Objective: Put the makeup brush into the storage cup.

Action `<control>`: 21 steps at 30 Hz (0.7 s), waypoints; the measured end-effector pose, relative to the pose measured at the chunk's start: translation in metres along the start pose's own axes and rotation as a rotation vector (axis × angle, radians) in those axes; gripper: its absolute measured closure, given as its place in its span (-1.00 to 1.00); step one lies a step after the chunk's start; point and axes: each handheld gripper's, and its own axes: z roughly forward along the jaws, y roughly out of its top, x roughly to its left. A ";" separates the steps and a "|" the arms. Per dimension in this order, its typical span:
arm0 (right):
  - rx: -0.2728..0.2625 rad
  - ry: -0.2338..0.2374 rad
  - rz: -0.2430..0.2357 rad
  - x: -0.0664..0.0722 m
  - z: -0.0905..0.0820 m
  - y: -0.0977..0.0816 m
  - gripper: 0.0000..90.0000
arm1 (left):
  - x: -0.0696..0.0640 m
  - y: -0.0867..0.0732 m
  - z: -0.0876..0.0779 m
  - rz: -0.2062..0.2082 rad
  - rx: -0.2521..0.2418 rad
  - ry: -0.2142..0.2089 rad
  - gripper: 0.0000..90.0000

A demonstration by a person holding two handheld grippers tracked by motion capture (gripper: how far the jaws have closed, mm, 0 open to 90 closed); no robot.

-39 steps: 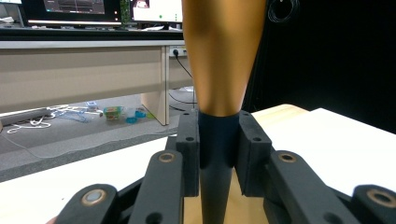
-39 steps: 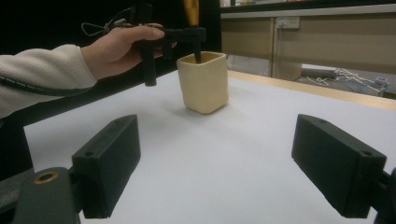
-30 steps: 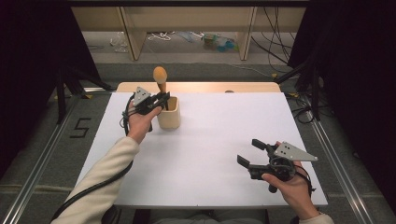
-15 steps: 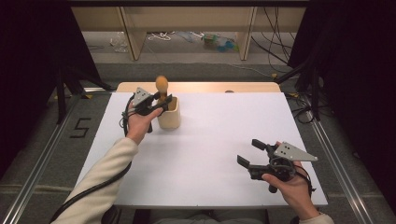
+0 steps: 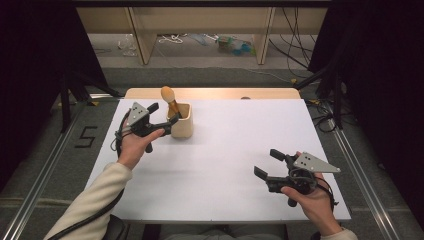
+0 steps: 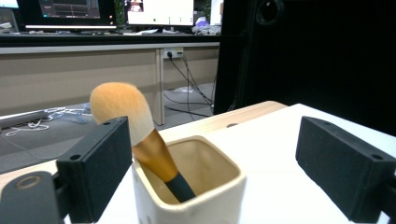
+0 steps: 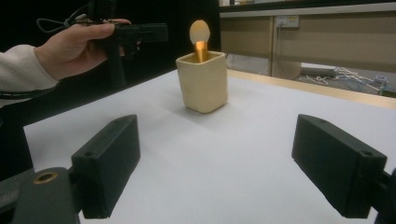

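A: Where's the brush [image 5: 169, 98] right now?

B: I see it standing in the cream cup [image 5: 182, 127], handle down, leaning against the cup's rim on the side toward my left gripper [image 5: 163, 114]; the fluffy orange head pokes out above the rim.

A: And that left gripper, has it got anything?

B: No; its jaws have just been opening and now stand wide, nothing pressed between them; in the left gripper view the cup sits just beyond the tips and the brush head peeks over one jaw, free of it.

A: The right one?

B: My right gripper [image 5: 270, 165] sits well apart from the cup, toward the near right of the white table [image 5: 225, 150]; jaws spread wide, empty.
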 end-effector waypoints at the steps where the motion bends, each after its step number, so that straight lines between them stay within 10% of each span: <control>1: -0.001 0.000 -0.001 0.000 0.000 0.000 -0.64 | -0.002 0.000 -0.004 0.004 -0.002 -0.003 -0.78; 21: -0.014 -0.013 -0.005 -0.001 -0.001 0.001 -0.64 | -0.022 -0.002 -0.053 0.016 -0.026 -0.059 -0.81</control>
